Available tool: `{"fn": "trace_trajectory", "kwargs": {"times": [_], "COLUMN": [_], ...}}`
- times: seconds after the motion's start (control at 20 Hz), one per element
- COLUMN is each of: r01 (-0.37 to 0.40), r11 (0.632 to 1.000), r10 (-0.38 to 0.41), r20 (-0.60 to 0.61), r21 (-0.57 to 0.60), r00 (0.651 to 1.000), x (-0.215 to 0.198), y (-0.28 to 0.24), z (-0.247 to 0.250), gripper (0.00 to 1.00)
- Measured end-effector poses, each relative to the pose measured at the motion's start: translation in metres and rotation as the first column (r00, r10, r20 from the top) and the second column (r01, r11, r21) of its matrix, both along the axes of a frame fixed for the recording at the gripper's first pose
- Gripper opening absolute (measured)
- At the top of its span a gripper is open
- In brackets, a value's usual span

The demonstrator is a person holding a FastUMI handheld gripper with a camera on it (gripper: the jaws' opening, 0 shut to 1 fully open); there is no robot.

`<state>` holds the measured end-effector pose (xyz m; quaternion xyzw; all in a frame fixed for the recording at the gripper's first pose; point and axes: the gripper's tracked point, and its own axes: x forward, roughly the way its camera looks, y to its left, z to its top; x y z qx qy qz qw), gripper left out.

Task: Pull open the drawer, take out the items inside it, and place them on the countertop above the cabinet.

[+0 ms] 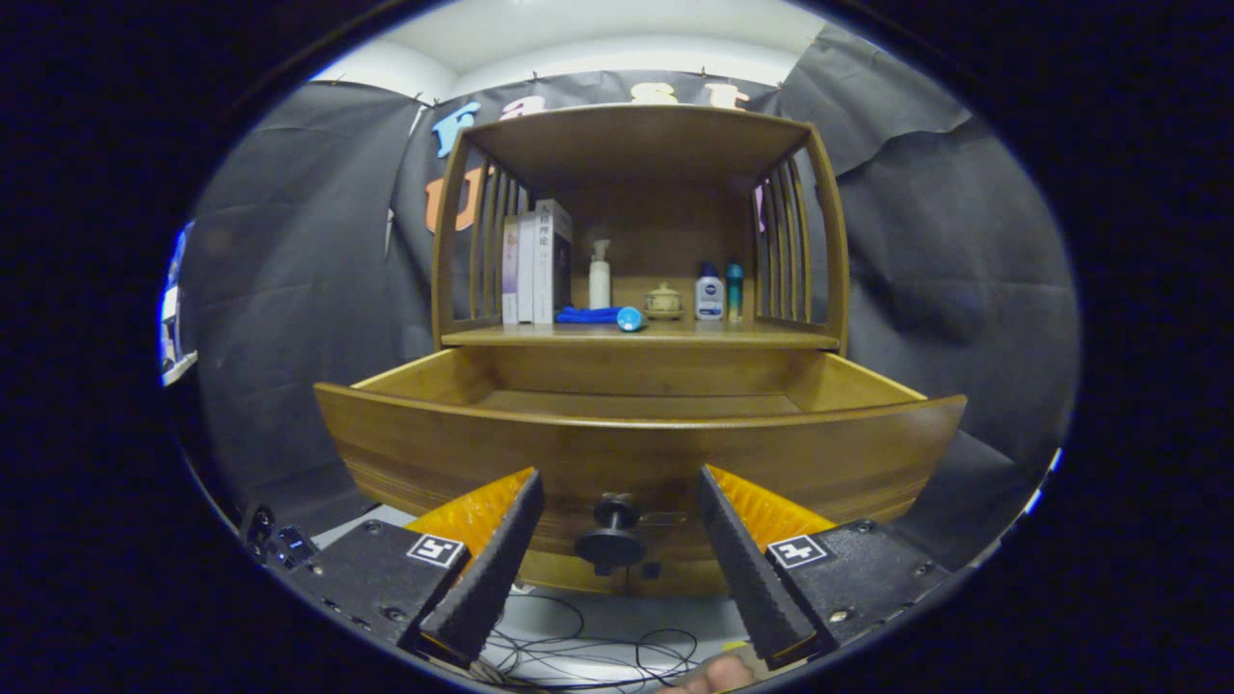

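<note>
A: Where was the drawer (pixel 636 434)?

B: Just ahead of the gripper (pixel 617 540), pulled out. Its knob (pixel 611 532) sat between the fingers, but they stood wide apart and held nothing.

A: What could go wrong?

B: I judged the high front could catch the fingers on reaching in. I could see no items on the visible part of the floor.

A: Any writing?

B: Beyond, on the countertop (pixel 636 335), the boxes (pixel 536 262) and the bottles (pixel 709 294) had labels, too small to read.
</note>
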<state>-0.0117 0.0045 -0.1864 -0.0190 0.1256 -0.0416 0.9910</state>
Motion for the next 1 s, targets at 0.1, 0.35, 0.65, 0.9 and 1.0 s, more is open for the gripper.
{"fn": "trace_trajectory", "kwargs": {"times": [0.1, 0.35, 0.65, 0.9, 1.0], "r01": [0.011, 0.035, 0.057, 0.048, 0.049], "r11": [0.999, 0.999, 0.998, 0.999, 0.999], "r10": [-0.011, -0.034, -0.057, -0.048, -0.049], "r20": [-0.013, -0.014, 0.008, 0.012, 0.013], "r21": [0.04, 0.039, -0.003, -0.016, -0.014], "r00": [1.0, 0.999, 0.998, 0.999, 0.999], "x": [0.004, 0.005, 0.022, 0.032, 0.037], "y": [0.003, 0.002, -0.001, -0.003, -0.003], "z": [-0.012, -0.021, -0.022, -0.021, -0.02], "gripper": [1.0, 0.99, 1.0, 0.99, 0.99]}}
